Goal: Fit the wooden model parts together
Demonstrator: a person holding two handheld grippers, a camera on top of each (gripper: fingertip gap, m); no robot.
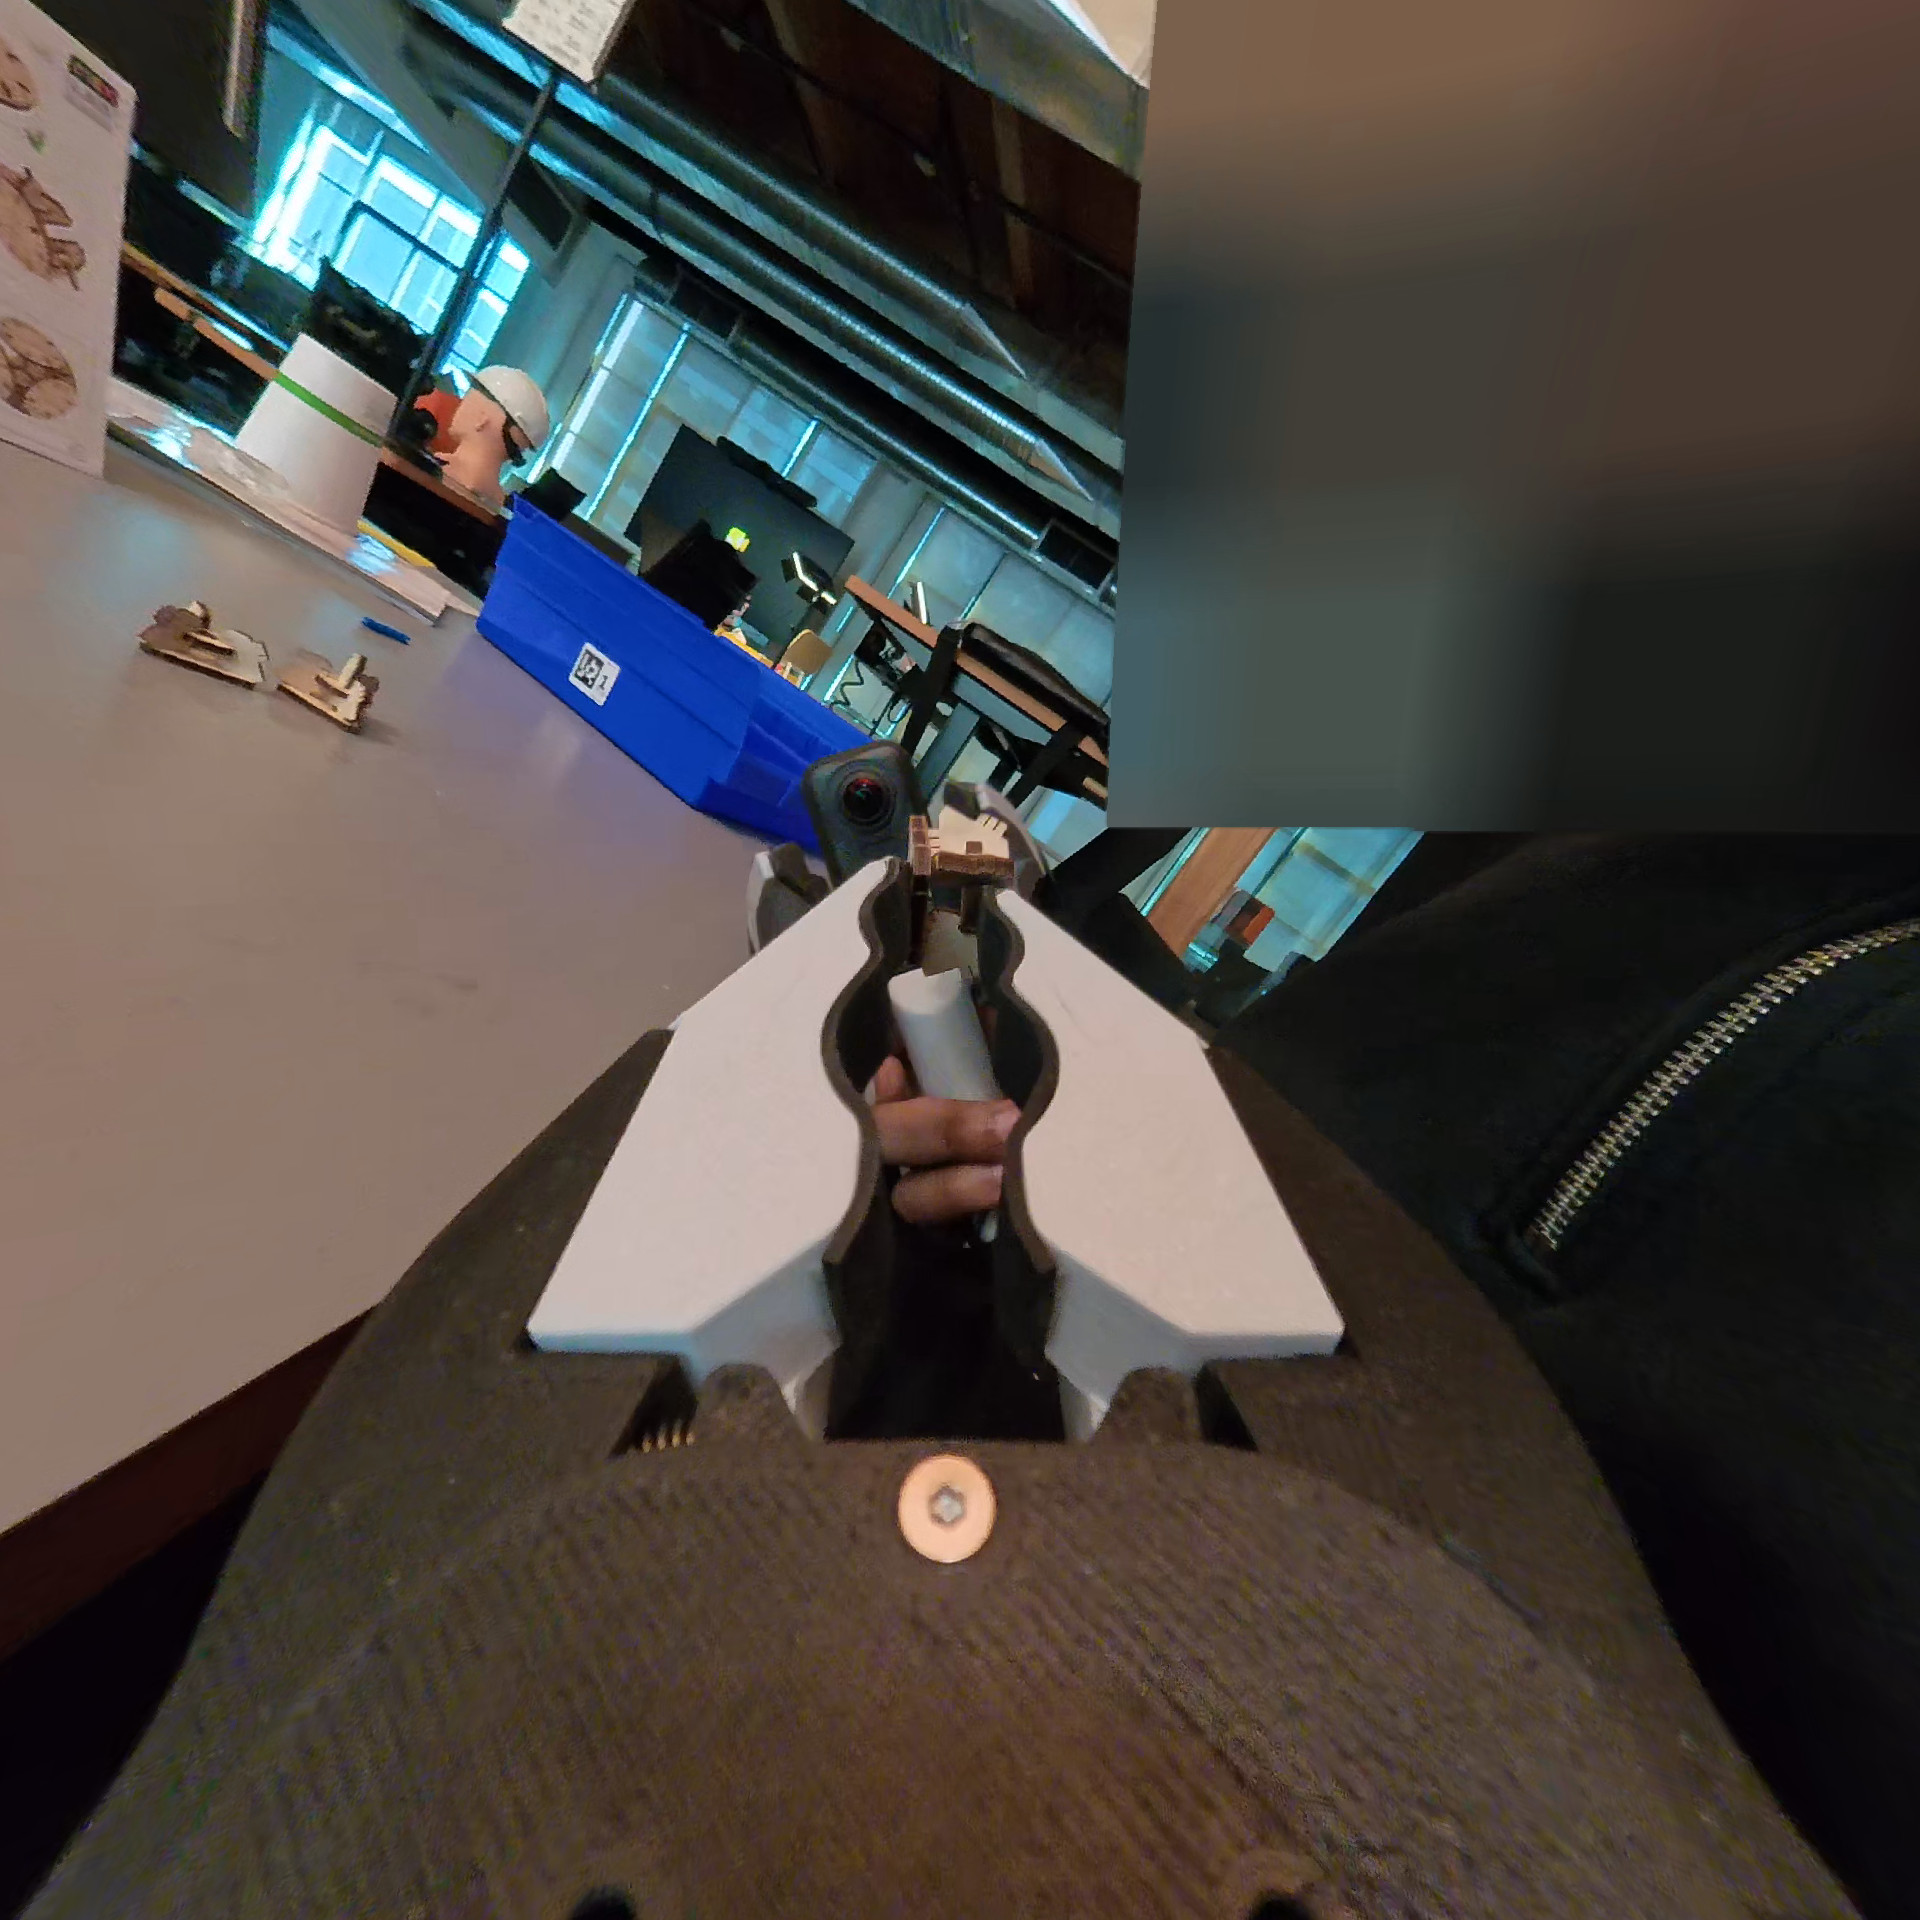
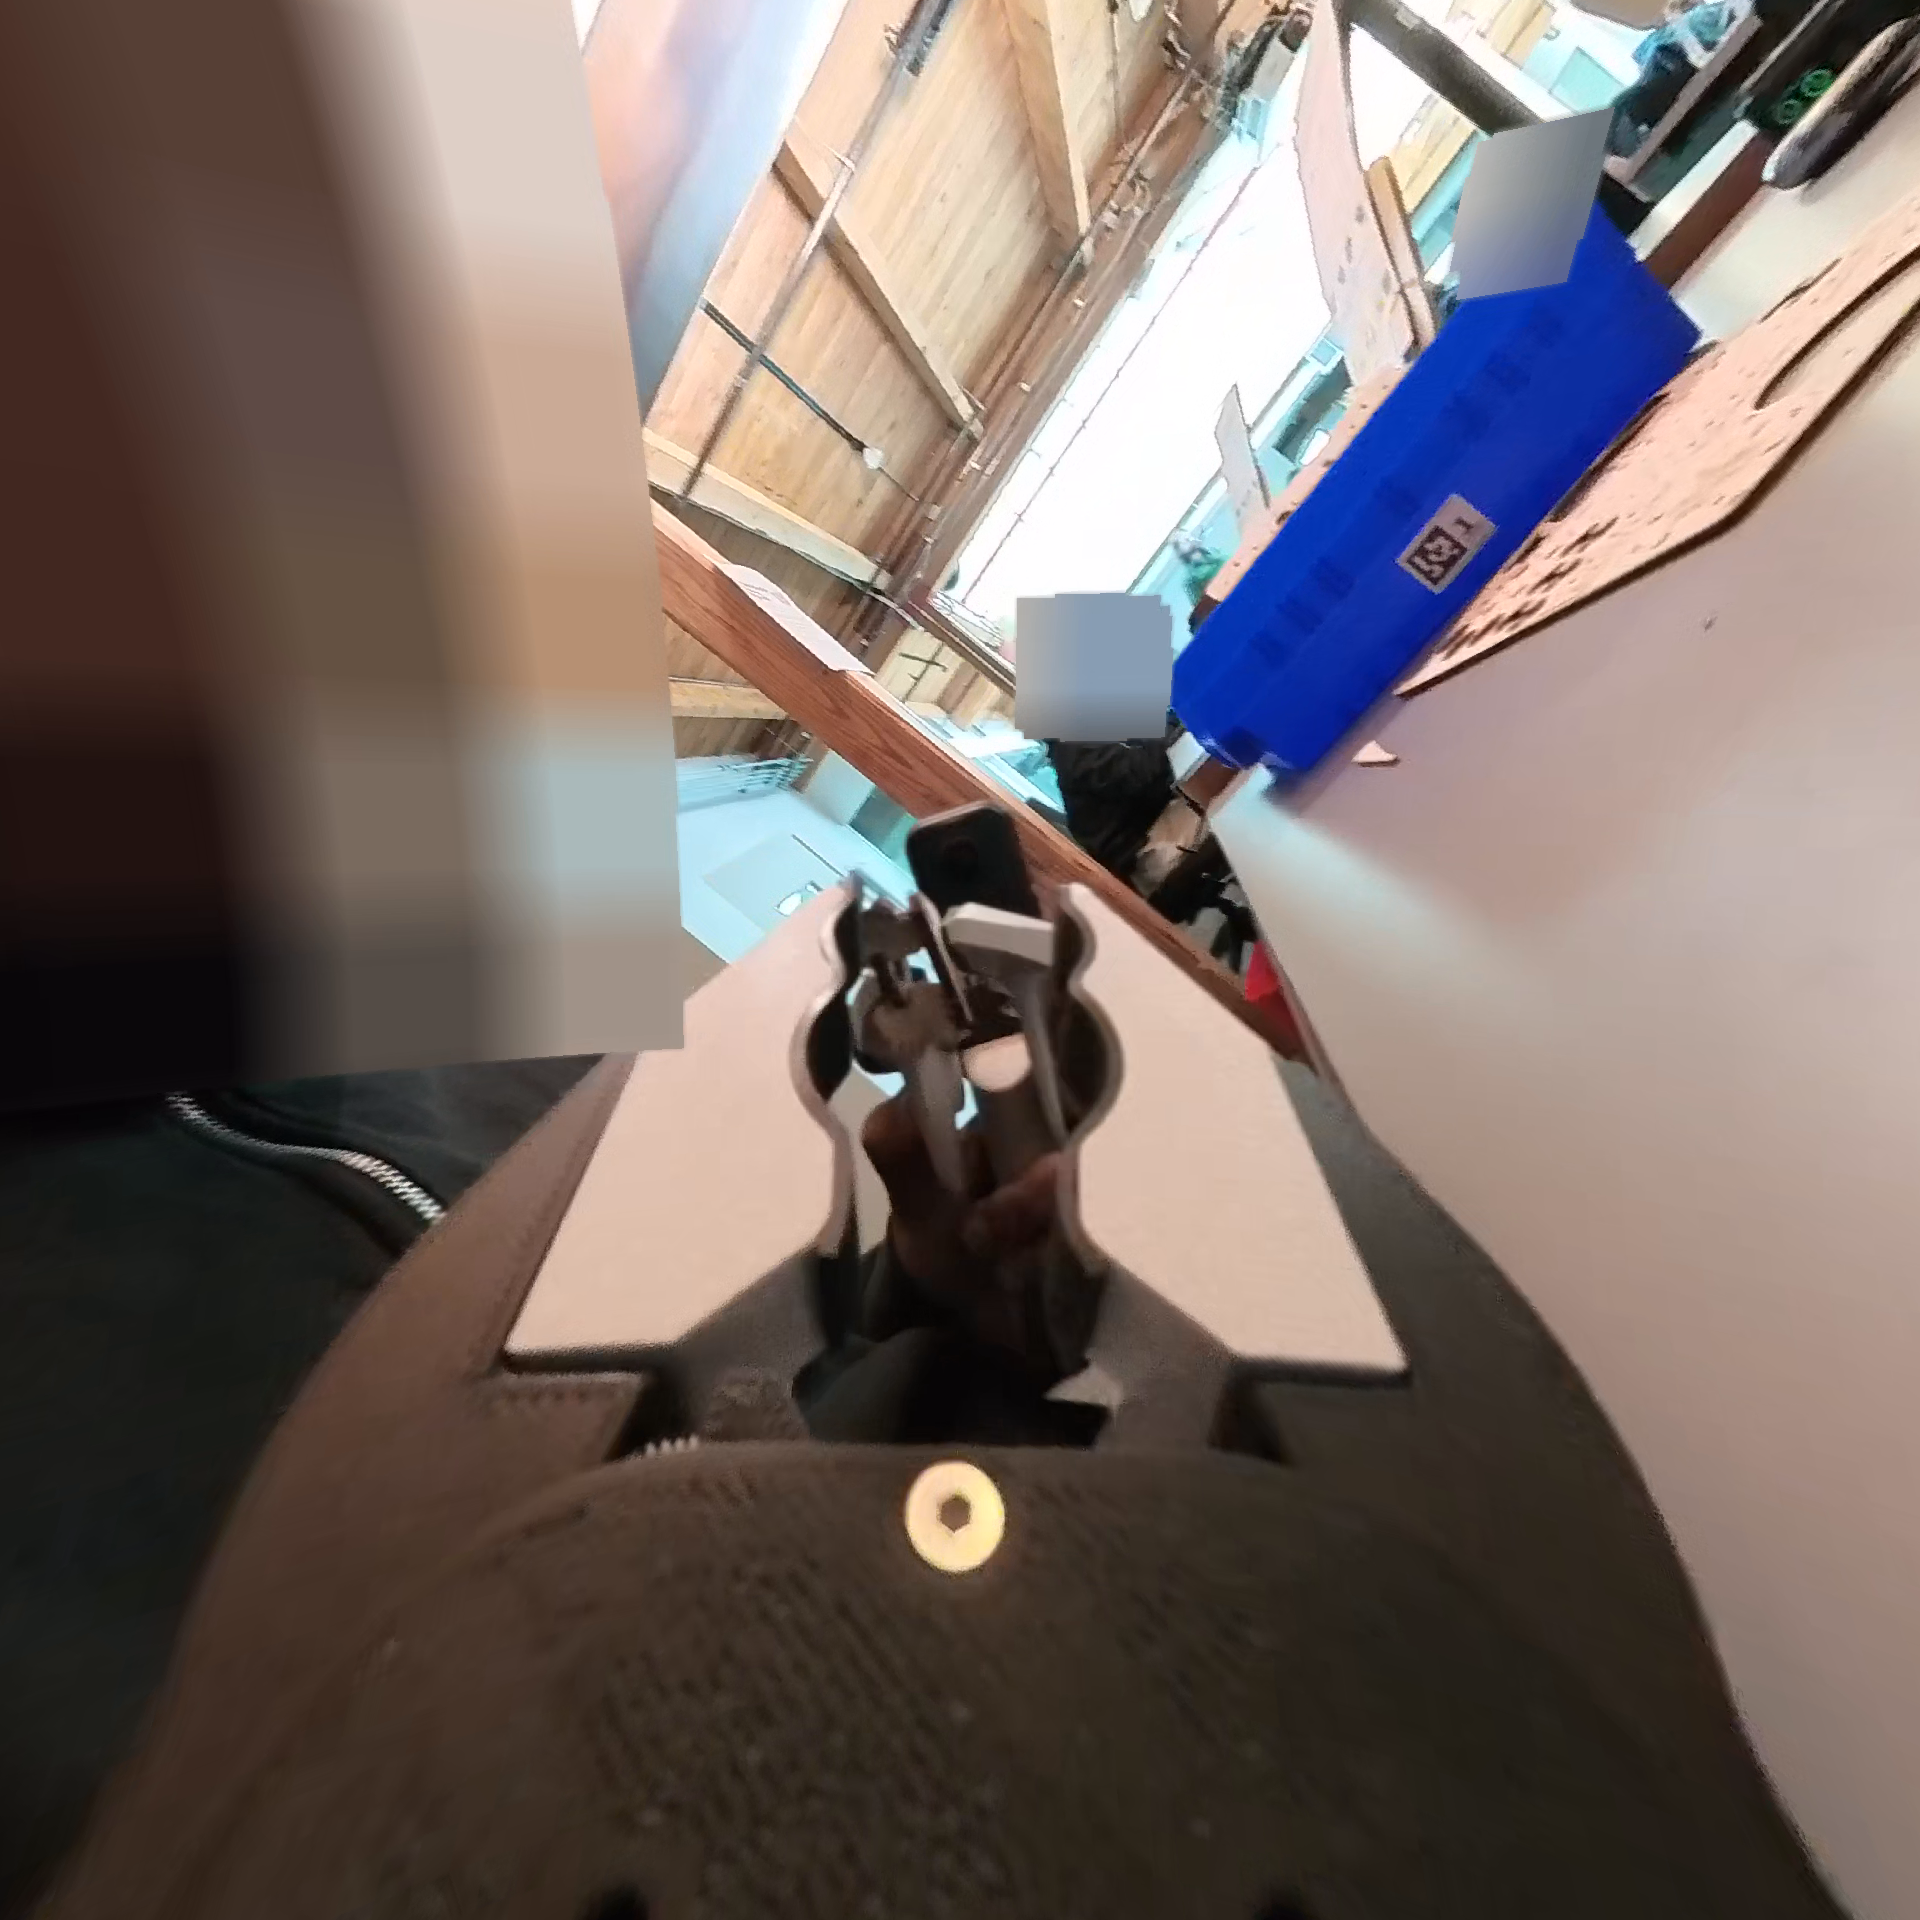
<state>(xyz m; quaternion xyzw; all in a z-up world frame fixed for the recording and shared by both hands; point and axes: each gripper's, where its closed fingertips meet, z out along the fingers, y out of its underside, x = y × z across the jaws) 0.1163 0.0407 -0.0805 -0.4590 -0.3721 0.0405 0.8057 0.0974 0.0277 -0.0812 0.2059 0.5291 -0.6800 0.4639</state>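
In the left wrist view my left gripper (image 1: 943, 883) is shut on a small laser-cut wooden assembly (image 1: 961, 857), held in the air off the grey table's (image 1: 260, 935) edge. Just behind it are the right gripper's black camera (image 1: 862, 805), one of its white fingers (image 1: 945, 1039) and a hand (image 1: 945, 1143). In the blurred right wrist view my right gripper (image 2: 961, 914) is open. Its fingers stand apart around the wooden assembly (image 2: 883, 951) and the left gripper's white fingertip (image 2: 997, 930), with the left gripper's camera (image 2: 971, 862) beyond.
Two more small wooden assemblies (image 1: 203, 639) (image 1: 327, 686) lie on the table. A blue bin (image 1: 623, 644) stands at its far edge, also in the right wrist view (image 2: 1455, 499) beside a cut plywood sheet (image 2: 1714, 416). A white tub (image 1: 317, 436) and printed box (image 1: 52, 260) stand behind. My left and right fingertips are right by each other.
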